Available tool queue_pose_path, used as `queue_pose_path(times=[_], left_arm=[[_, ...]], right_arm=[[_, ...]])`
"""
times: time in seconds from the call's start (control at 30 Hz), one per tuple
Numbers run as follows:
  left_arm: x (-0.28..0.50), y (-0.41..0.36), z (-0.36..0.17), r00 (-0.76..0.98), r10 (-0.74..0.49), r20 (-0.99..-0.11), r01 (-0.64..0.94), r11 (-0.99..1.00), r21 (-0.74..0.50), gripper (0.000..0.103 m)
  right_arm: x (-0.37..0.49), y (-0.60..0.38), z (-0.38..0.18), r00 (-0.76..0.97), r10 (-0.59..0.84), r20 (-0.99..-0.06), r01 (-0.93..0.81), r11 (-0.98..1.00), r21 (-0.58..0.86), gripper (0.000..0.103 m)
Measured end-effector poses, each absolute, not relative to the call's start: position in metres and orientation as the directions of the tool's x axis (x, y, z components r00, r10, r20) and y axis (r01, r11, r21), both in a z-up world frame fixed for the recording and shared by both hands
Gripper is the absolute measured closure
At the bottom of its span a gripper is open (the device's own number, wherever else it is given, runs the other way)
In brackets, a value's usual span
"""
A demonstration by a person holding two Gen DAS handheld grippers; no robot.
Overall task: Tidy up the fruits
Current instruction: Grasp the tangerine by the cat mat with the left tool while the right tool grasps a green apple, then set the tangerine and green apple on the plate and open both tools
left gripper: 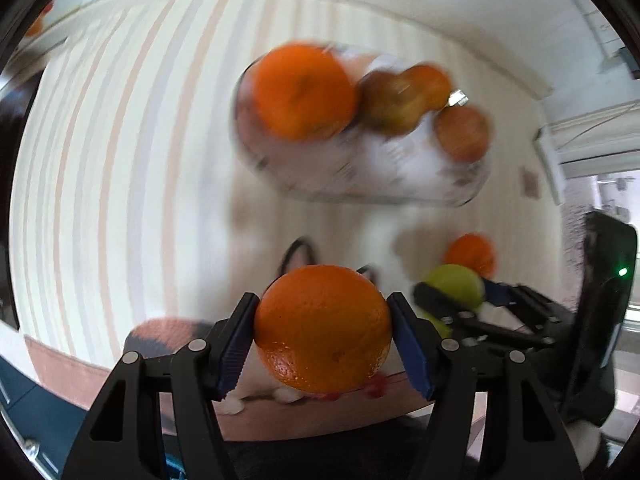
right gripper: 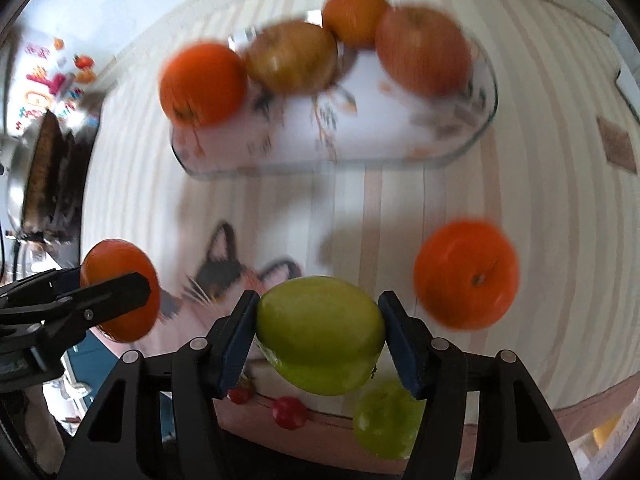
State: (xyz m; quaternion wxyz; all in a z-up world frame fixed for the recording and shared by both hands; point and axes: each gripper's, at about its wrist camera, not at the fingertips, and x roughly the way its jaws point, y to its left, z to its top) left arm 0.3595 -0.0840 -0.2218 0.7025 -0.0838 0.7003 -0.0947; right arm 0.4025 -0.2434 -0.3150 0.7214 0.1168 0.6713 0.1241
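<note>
the left gripper (left gripper: 323, 330) is clamped on an orange (left gripper: 322, 328), its blue pads pressed against the fruit's two sides at about the widest part, and the fruit hangs clear above the striped tabletop (left gripper: 120, 168). the right gripper (right gripper: 320, 330) has a green apple (right gripper: 320, 328) between its pads in the same way, gripped across the middle, also off the surface. ahead of both sits a glass dish (right gripper: 486, 116) already holding an orange and what look like three reddish fruits, though blur makes them hard to tell apart. another loose orange (right gripper: 466, 274) lies on the tabletop to the right of the apple, and a second green apple (right gripper: 386, 420) rests near the table's edge, below the held one. both held fruits are round, firm and probably moderately heavy for their size; the orange's pebbled skin should give the pads some bite, while the apple's waxy, smooth skin looks more likely to slip or roll if the squeeze is off-centre. holding across the equator, as both are now, seems the safest place. neither will shatter, but a hard squeeze or a drop into the glass dish could bruise the apple, so a low, gentle release seems wise.
</note>
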Motion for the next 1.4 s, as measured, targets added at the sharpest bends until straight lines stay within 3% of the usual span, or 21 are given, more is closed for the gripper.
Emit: queue_pose_path(times=[0.23,0.5,1.03,1.2,1.4], left_arm=[[0.409,-0.111,-0.213,0.043,-0.249,-0.967,0.044,0.968,-0.248,0.04],[0.456,-0.132,-0.234,0.007,-0.213,-0.977,0.061,0.975,-0.212,0.04],[0.462,-0.145,-0.252,-0.019,-0.147,-0.989,0.084,0.985,-0.149,0.039],[0.462,-0.142,-0.25,-0.009,-0.159,-0.987,0.072,0.985,-0.16,0.031],[0.459,-0.133,-0.239,0.023,-0.149,-0.988,0.059,0.987,-0.148,0.03]], right_arm=[[0.453,-0.265,-0.291,0.163,0.32,-0.933,-0.048,0.947,0.316,0.039],[0.486,-0.257,-0.303,0.192,0.3,-0.935,-0.102,0.953,0.285,0.039],[0.495,-0.272,-0.328,0.203,0.387,-0.9,0.009,0.918,0.397,0.038],[0.494,-0.285,-0.326,0.222,0.4,-0.889,0.071,0.903,0.424,0.026],[0.488,-0.291,-0.312,0.235,0.379,-0.895,0.087,0.909,0.407,0.019]])
